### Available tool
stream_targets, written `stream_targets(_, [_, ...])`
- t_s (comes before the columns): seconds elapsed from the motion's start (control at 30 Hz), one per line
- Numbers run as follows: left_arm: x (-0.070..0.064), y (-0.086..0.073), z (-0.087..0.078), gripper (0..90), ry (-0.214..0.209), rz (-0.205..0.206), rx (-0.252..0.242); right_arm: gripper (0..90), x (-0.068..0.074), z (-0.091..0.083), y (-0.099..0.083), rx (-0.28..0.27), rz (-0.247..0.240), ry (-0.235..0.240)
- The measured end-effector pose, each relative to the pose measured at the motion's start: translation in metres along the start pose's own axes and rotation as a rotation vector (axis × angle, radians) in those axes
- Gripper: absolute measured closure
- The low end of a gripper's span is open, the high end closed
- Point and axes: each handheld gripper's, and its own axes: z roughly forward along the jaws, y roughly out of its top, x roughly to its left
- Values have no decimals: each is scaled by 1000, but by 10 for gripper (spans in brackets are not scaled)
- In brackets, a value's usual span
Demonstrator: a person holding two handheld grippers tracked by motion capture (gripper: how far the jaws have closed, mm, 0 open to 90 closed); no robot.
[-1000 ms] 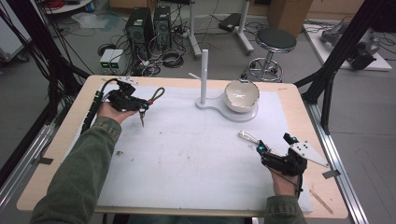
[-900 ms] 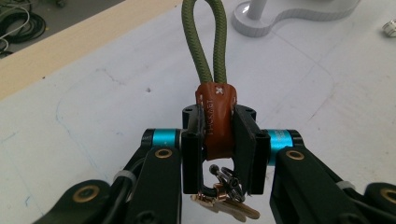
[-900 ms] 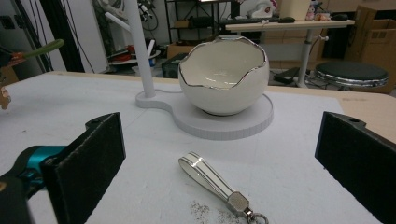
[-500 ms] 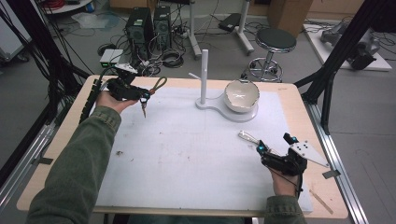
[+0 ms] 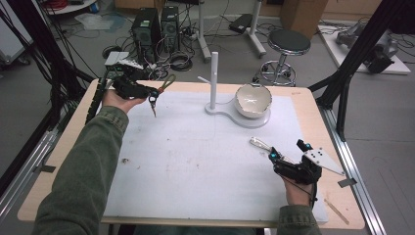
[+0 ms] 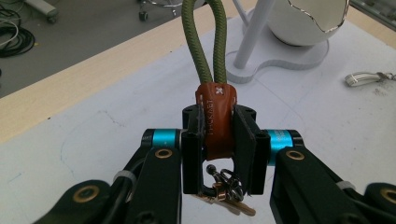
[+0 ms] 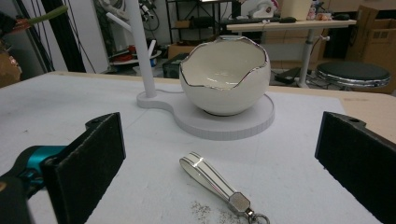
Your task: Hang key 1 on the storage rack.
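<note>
The left gripper [image 5: 147, 91] is lifted above the far left corner of the table [image 5: 58, 161], and its jaws are closed on the brown leather tab of a green cord keychain [image 6: 215, 119]. The cord loop stands up in front of the jaws, and the small metal ring with a key hangs down below them. So I judge that the picking up of this keychain is done, but the placing is not: it is well apart from the white stand with a post [image 5: 213, 73] and from the egg-shaped bowl [image 5: 252, 100] next to it. The right gripper [image 5: 288, 159] rests low near the right edge with its jaws wide open and holding nothing. A second keychain, white with stripes [image 7: 212, 179], lies on the mat just in front of it, untouched. It seems both keychains are yet to be hung or put in the bowl
</note>
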Motion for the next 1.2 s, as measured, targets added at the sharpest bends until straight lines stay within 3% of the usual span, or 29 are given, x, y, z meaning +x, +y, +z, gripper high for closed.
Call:
stream_targets(0.23, [0, 4, 3, 738, -16, -27, -28, 5, 0, 0, 0, 3, 5, 3])
stream_targets(0.33, [-3, 11, 5, 738, -13, -8, 0, 5, 1, 1, 0, 6, 0, 6])
stream_targets(0.67, [-13, 39, 14, 738, -36, 19, -8, 5, 0, 0, 0, 3, 6, 7])
stream_targets(1.2, [-25, 47, 51, 737, -70, 22, 31, 5, -1, -1, 0, -1, 16, 12])
